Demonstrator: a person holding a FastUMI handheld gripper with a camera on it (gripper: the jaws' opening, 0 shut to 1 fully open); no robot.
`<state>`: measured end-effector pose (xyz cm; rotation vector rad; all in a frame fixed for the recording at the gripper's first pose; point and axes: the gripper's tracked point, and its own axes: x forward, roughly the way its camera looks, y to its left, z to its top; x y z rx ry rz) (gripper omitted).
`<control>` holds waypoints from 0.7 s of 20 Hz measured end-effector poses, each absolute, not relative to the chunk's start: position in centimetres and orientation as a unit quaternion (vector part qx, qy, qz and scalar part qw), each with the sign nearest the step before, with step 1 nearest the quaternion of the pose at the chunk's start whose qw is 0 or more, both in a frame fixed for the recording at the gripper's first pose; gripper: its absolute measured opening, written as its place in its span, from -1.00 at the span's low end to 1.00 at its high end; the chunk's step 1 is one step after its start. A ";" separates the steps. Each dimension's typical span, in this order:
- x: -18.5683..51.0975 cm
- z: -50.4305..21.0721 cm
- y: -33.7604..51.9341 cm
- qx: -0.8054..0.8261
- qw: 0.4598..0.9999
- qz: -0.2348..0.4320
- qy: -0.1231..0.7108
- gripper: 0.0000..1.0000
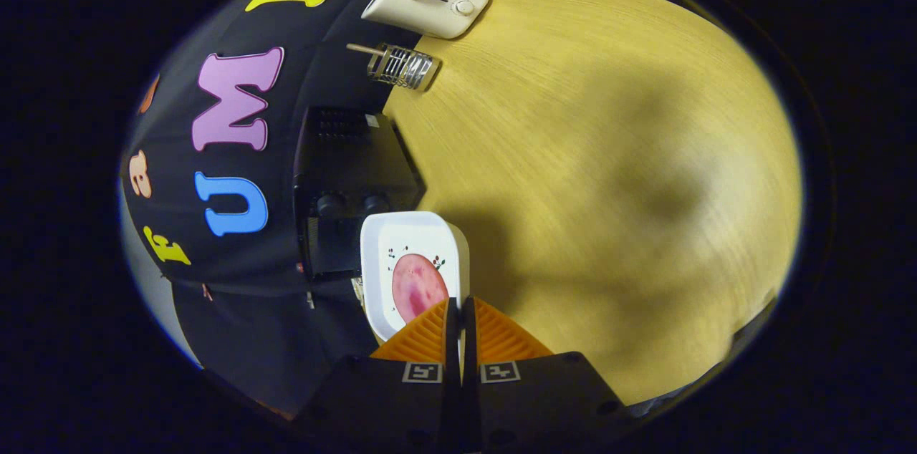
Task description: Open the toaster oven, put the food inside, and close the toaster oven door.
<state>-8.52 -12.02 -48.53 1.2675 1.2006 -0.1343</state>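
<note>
Your gripper [459,311] pinching the rim of a white square plate [380,239] between nearly closed fingers, round pink slice of food [418,286] on it, black toaster oven [344,182] just beyond, pale wooden table [609,153] underneath.

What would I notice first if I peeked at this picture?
Probably the white plate with a round pink slice of food on it, pinched at its edge by the gripper. Just beyond the plate sits the black toaster oven, and farther along the wooden table lie a glass and a cream toaster.
</note>
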 end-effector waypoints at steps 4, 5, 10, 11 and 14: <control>-6.6 -48.6 -6.4 0.557 0.643 -0.090 0.518 -0.90; -6.0 -48.5 -4.7 0.567 0.637 -0.098 0.513 -0.91; -2.2 -49.2 1.2 0.605 0.617 -0.154 0.479 -0.90; -1.5 -49.5 2.2 0.608 0.615 -0.165 0.474 -0.90; 1.4 -50.0 5.3 0.627 0.605 -0.193 0.451 -0.90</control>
